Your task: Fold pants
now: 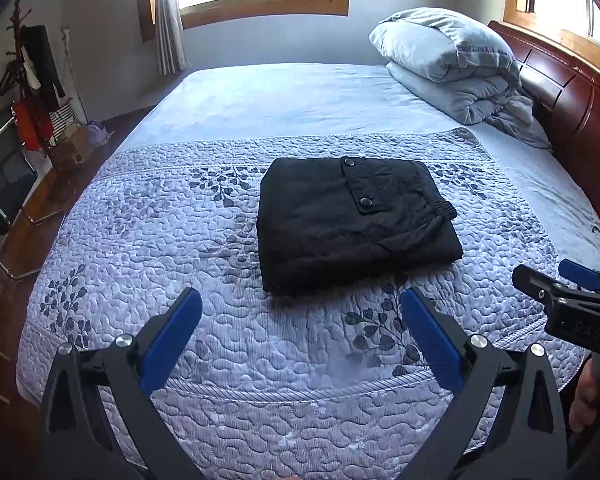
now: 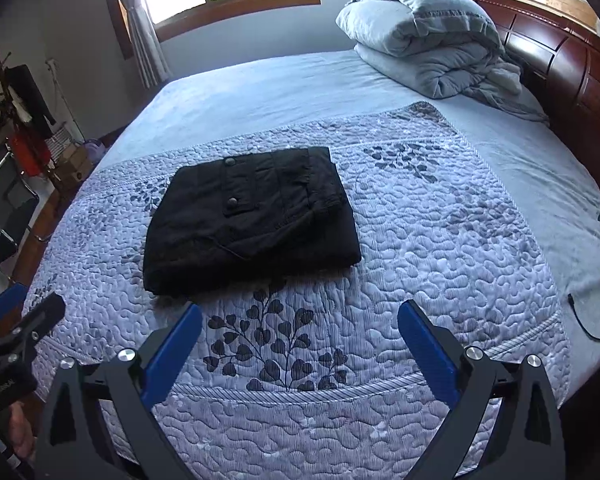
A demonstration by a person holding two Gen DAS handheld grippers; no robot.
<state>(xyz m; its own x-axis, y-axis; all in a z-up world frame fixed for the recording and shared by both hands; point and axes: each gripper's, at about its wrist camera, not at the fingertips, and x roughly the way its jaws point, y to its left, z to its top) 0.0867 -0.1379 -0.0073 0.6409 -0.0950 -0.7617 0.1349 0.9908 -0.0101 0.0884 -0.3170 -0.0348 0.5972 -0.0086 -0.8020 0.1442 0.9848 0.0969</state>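
Observation:
Black pants (image 1: 352,220) lie folded into a compact rectangle on the quilted bedspread (image 1: 180,240), a buttoned pocket flap on top. In the right wrist view the folded pants (image 2: 252,220) sit left of centre. My left gripper (image 1: 300,304) hangs open just short of the bundle's near edge, touching nothing. My right gripper (image 2: 300,316) is open too, above the leaf-patterned quilt (image 2: 420,240), near the bundle's front right corner. Each gripper shows at the edge of the other's view: the right gripper (image 1: 556,280), the left gripper (image 2: 24,308).
A folded grey duvet and pillow (image 1: 452,64) are piled at the head of the bed by the dark wooden headboard (image 1: 580,96). A chair (image 1: 4,184) and a coat rack with clothes (image 1: 32,92) stand left of the bed. A black cable (image 2: 588,320) lies at the right edge.

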